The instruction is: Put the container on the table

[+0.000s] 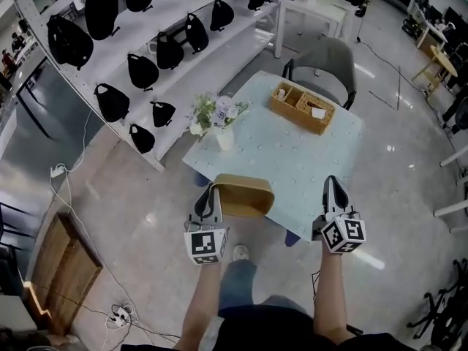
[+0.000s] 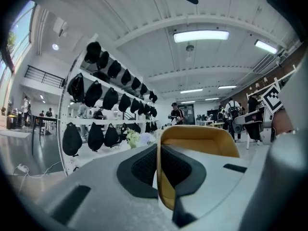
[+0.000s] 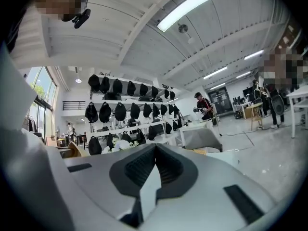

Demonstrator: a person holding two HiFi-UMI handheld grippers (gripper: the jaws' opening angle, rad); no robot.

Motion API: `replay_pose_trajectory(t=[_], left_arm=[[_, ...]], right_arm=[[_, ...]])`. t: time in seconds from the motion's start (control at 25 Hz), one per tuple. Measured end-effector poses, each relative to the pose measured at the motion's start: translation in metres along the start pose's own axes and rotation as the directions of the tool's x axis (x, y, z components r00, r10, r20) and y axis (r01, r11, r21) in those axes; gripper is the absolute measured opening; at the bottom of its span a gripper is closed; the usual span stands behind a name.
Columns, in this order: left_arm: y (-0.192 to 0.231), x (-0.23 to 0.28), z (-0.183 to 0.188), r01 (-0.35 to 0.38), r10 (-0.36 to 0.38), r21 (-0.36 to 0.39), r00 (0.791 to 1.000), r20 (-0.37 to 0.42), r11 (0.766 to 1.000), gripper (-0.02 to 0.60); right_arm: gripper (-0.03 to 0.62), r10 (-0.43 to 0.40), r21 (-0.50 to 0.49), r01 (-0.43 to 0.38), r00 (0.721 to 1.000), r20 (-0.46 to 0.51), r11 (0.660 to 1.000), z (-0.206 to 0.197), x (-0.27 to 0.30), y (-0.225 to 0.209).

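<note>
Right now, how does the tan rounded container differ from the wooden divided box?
The tan rounded container is clamped in the left gripper, at the near edge of the pale table; the wooden divided box rests at its far side. The container shows no dividers; the box has compartments. Both are brownish.

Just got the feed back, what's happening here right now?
A person holds a tan container by its rim, clamped in the left hand-held gripper, at the near edge of the pale blue table. The right hand-held gripper is shut and empty. A flower vase and a wooden organiser stand on the table.
</note>
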State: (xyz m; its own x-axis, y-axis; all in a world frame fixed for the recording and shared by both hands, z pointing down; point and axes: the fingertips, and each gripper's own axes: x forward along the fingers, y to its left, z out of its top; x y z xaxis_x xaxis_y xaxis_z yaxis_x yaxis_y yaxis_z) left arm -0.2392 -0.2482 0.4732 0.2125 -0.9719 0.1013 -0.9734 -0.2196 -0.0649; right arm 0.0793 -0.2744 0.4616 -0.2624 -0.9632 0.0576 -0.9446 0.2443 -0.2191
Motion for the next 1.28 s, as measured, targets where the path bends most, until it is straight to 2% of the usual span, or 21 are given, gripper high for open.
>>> replay_pose_trajectory(t=[0.24, 0.6, 0.88, 1.12, 1.28], left_arm=[[0.002, 0.061, 0.001, 0.054, -0.054, -0.02, 0.999, -0.001, 0.998, 0.012], [-0.019, 0.1, -0.002, 0.124, -0.125, -0.032, 0.991, -0.035, 0.992, 0.012], [-0.052, 0.146, -0.02, 0.163, -0.174, -0.117, 0.981, -0.083, 0.98, 0.012], [-0.066, 0.214, -0.051, 0.131, -0.164, -0.191, 0.971, -0.171, 0.973, 0.012], [-0.073, 0.267, -0.087, 0.094, -0.153, -0.227, 0.953, -0.261, 0.969, 0.012]], right_arm=[[-0.002, -0.04, 0.012, 0.04, 0.999, -0.006, 0.999, -0.001, 0.043, -0.008], [-0.002, -0.07, 0.021, 0.071, 0.996, -0.05, 0.997, -0.003, 0.062, -0.029], [-0.002, -0.074, 0.036, 0.078, 0.992, -0.101, 0.996, -0.015, 0.081, -0.05], [-0.002, -0.059, 0.06, 0.068, 0.988, -0.142, 0.996, -0.034, 0.121, -0.064], [-0.002, -0.04, 0.076, 0.055, 0.981, -0.191, 0.996, -0.062, 0.163, -0.076]])
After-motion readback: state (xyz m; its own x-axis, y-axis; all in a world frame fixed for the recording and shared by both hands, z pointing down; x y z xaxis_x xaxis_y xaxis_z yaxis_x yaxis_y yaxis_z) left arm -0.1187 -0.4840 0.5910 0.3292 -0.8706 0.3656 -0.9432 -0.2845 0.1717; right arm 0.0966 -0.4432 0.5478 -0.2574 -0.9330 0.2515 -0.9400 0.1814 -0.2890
